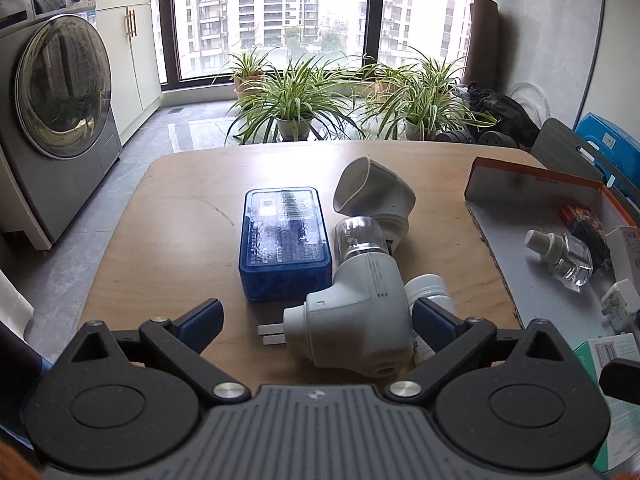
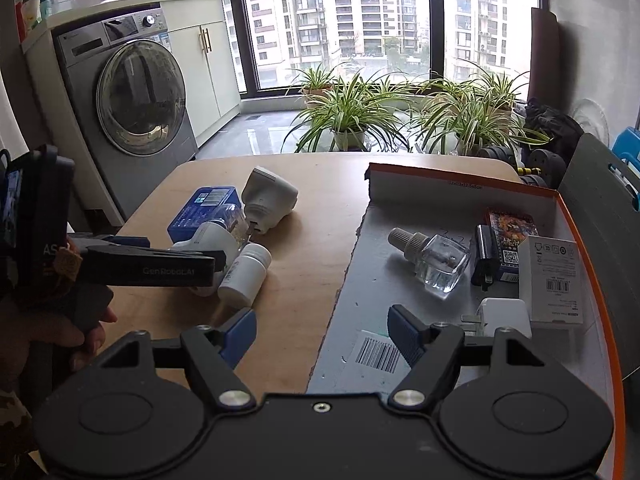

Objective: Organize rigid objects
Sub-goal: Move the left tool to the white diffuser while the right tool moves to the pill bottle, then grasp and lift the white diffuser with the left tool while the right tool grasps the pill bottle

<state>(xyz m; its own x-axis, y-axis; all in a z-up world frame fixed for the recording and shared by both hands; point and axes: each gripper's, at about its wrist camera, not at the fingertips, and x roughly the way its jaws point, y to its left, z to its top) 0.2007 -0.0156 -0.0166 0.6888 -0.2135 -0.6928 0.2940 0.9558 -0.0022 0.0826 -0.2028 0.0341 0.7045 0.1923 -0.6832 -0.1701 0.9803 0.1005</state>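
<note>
Left wrist view, from the left edge: washing machine [image 1: 60, 92] in the upper left, wooden table [image 1: 168, 248] filling the middle. Blue plastic case [image 1: 285, 240] lying flat at frame centre. Just right of it, a white plug-in vaporizer [image 1: 356, 320] with a clear bottle screwed into its top, prongs pointing left, lying on its side between the widely spread fingers of the left gripper [image 1: 318, 322]; right blue pad close beside its body, left pad well apart, contact impossible to tell. Second white vaporizer [image 1: 374, 196] behind it, tipped over. White pill bottle [image 1: 430, 292] partly hidden behind the right finger. Orange-rimmed cardboard tray [image 1: 532, 184] at the right, holding a clear refill bottle [image 1: 564, 254].

Right wrist view, from the left edge: left gripper seen side-on at middle left, reaching toward the cluster of case, vaporizers and pill bottle [image 2: 244, 276]. Right gripper [image 2: 322, 336] in the lower centre, fingers spread wide and holding nothing, hovering over the tray's near left edge. Inside the tray [image 2: 460, 182], left to right: refill bottle [image 2: 434, 260], black adapter [image 2: 486, 254], white charger [image 2: 502, 316], white carton [image 2: 554, 280].
</note>
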